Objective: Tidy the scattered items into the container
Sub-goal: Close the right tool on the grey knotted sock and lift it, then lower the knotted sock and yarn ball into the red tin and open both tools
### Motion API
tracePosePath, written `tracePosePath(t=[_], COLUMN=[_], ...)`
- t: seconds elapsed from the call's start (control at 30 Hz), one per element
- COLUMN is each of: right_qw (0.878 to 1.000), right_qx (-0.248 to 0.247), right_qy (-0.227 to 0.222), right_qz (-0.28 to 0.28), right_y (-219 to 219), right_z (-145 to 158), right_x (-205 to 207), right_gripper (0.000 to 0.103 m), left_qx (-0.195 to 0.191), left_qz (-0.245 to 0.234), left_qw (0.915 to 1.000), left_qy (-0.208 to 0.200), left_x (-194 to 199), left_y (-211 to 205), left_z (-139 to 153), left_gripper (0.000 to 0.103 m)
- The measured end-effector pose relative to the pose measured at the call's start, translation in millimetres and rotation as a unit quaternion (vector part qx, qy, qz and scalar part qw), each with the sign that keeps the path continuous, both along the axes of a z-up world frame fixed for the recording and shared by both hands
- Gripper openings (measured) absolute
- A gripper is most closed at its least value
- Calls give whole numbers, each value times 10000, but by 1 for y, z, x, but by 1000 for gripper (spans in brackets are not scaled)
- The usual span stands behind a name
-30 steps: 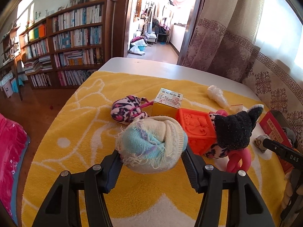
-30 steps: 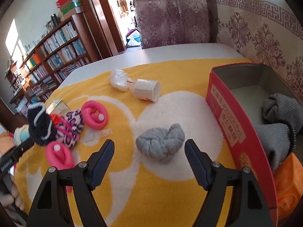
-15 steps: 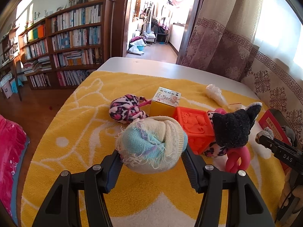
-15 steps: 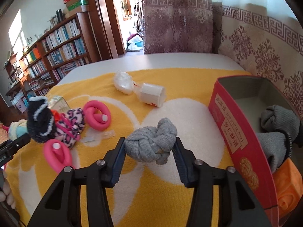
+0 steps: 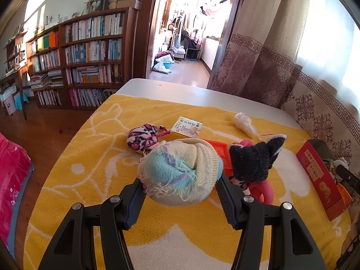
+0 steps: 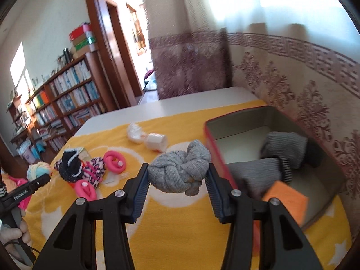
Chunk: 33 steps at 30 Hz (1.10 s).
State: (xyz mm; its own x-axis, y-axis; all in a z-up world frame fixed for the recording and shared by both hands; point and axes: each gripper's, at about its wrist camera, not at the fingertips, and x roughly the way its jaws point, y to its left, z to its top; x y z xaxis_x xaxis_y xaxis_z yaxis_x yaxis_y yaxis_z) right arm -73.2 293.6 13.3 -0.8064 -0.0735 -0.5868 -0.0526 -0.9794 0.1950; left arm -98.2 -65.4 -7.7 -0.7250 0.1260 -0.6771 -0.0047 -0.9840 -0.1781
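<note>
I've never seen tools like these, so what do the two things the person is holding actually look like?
Each hand-held gripper is matte black plastic. The left hand-held gripper and the right hand-held gripper each end in two fingers with ribbed dark pads and silver screw heads, on open triangular frames. In the right wrist view, the left one bears white lettering that looks like "GenRobot.AI", and a bare hand grips its handle.

Grey balled sock (image 6: 180, 171) pinched aloft beside red box (image 6: 214, 144); box open, holding grey socks (image 6: 285, 148) and orange block (image 6: 285, 202). Cream-blue sock ball (image 5: 180, 171) likewise held up.
</note>
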Motion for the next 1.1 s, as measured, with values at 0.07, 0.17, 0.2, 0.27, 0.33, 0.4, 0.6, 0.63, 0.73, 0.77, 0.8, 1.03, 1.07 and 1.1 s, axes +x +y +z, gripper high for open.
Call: tracePosePath(t=[0.07,0.17,0.2,0.27,0.33,0.4,0.6,0.63,0.73,0.77,0.8,1.03,1.07,1.1], right_qw=[9997,9982,9974,9954,9934,9912,9879,9877,9877,9878,9877,9864,9854,9846], right_qx=[5,5,3,-21,-49,-44,101,141,137,73,26,-135,-138,-122], right_qy=[122,230,250,277,297,323,343,341,341,350,358,426,460,487], right_qz=[-221,-558,-680,-917,-1103,-1283,-1510,-1520,-1521,-1519,-1522,-1584,-1633,-1677], right_y=[17,44,54,73,89,105,129,130,136,138,141,149,149,149], right_z=[5,8,8,7,5,3,-3,-5,-8,-9,-10,-15,-15,-16], right_x=[9,21,25,31,35,39,37,36,34,33,33,35,36,38], right_gripper=[53,53,53,53,53,53,53,53,55,55,56,63,67,68], left_qx=[-34,-105,-127,-175,-219,-255,-338,-355,-402,-417,-431,-460,-452,-444], left_qz=[-108,-297,-362,-514,-673,-829,-1319,-1402,-1661,-1748,-1829,-2321,-2381,-2435], left_qw=[9999,9993,9990,9980,9968,9953,9893,9880,9836,9820,9805,9705,9692,9680], left_qy=[56,187,233,315,377,421,523,539,574,575,573,456,436,419], left_x=[3,8,10,12,14,15,13,13,9,8,6,-9,-11,-14], left_y=[12,33,40,56,74,92,147,156,185,194,204,266,273,281], left_z=[7,19,23,31,38,43,58,60,66,68,68,60,59,58], left_gripper=[62,62,62,62,62,62,62,62,62,62,61,61,61,61])
